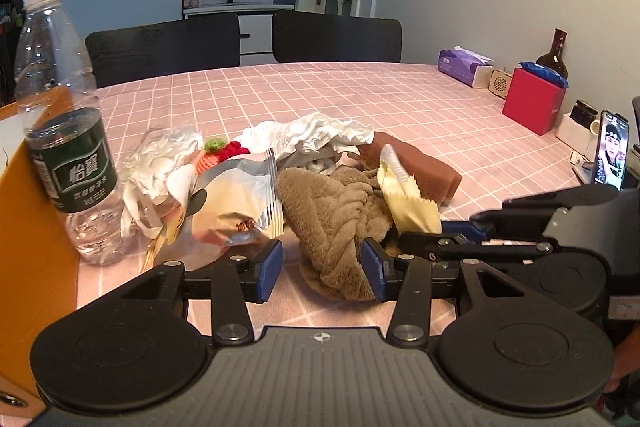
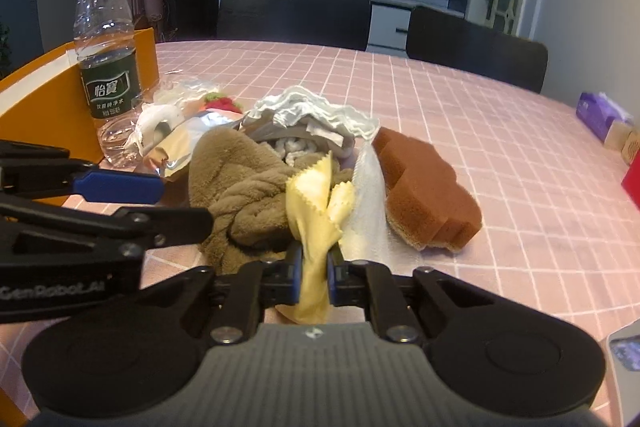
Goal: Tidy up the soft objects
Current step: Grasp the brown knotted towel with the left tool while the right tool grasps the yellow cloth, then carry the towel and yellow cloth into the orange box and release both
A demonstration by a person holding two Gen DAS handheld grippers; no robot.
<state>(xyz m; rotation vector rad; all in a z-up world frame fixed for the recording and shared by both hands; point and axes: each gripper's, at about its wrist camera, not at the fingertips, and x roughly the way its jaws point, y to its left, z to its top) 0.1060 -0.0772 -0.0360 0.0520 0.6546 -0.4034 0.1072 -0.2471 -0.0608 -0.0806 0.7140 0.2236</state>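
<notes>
A pile of soft things lies on the pink checked tablecloth (image 1: 360, 95): a brown plush cloth (image 1: 340, 219), a yellow cloth (image 1: 408, 195), a brown sponge (image 1: 420, 163), a white crumpled cloth (image 1: 320, 131) and a small knitted strawberry (image 1: 224, 151). My left gripper (image 1: 322, 267) is open, its blue pads on either side of the plush cloth's near edge. My right gripper (image 2: 314, 275) is shut on the yellow cloth (image 2: 316, 203), beside the plush cloth (image 2: 244, 187) and the sponge (image 2: 428, 191). The right gripper also shows in the left wrist view (image 1: 460, 239).
A water bottle (image 1: 64, 123) stands at the left by an orange box (image 1: 28, 227). A snack bag (image 1: 236, 199) and clear plastic wrap (image 1: 160, 155) lie in the pile. A tissue pack (image 1: 460, 67), red box (image 1: 532, 103), dark bottle (image 1: 554, 55) and phone (image 1: 610, 155) stand along the right edge.
</notes>
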